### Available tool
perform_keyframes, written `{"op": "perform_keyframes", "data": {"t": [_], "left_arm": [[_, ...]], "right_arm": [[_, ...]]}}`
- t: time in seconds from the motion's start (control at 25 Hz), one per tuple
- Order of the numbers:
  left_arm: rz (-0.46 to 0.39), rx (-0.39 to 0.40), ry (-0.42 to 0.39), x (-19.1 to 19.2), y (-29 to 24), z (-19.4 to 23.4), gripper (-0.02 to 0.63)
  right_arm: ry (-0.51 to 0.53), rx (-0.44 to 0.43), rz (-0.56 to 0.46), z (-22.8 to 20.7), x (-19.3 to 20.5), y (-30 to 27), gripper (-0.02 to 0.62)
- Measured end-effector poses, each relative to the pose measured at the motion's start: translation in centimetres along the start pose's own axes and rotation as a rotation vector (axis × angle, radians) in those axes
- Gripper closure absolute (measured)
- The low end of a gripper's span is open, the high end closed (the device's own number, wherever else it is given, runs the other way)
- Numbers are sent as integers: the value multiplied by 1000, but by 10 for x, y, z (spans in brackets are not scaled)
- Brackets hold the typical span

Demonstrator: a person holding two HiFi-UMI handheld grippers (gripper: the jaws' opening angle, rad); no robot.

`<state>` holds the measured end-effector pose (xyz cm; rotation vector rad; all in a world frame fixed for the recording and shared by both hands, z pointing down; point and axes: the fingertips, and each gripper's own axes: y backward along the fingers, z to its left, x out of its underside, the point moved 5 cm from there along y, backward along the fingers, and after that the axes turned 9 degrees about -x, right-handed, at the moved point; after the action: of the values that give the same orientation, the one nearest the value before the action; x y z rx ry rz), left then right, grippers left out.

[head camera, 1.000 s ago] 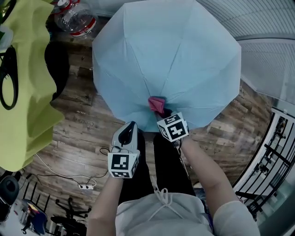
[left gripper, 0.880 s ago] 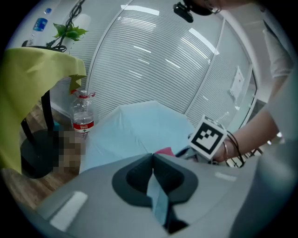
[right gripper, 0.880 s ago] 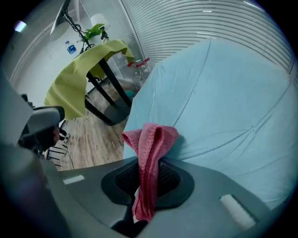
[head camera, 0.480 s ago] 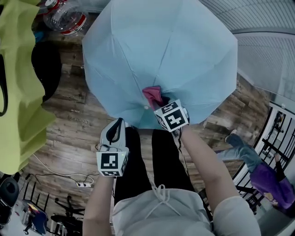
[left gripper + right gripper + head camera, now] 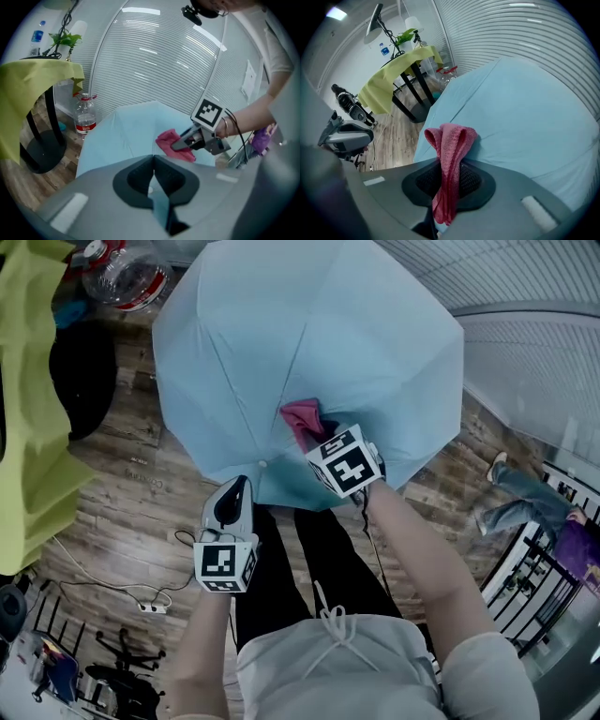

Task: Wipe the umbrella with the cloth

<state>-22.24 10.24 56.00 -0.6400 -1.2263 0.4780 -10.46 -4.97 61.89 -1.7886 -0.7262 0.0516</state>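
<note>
Upper centre of the head view: pale blue umbrella (image 5: 309, 343), open, with smooth taut panels divided by thin ribs. Dome turned up toward the camera, probably to keep the whole outer skin within reach for wiping. Beneath it, brown wooden plank floor (image 5: 131, 493). Along the left edge, draped yellow-green cover (image 5: 33, 409) in soft folds, not involved.

At the lower left of the canopy rim: left gripper (image 5: 152, 180), pads pressed together, seemingly with a sliver of blue hem pinched between them. Judged a steadying hold against the wiping push. Just right of it: right gripper (image 5: 449, 174), pads clamped on a folded pink cloth (image 5: 451, 140) of coarse knitted weave, looped end poking forward and resting on the fabric near the rim.

Upper left corner: clear plastic bottle (image 5: 122, 273), red label, well apart.
</note>
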Motion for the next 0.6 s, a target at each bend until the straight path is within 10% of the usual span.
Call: {"op": "perform_keyframes", "data": {"t": [0.6], "left_arm": [[-99,10,8,-54,-39,-105,600]], "right_arm": [[25,43,-75,-110,-16,110,538]]}}
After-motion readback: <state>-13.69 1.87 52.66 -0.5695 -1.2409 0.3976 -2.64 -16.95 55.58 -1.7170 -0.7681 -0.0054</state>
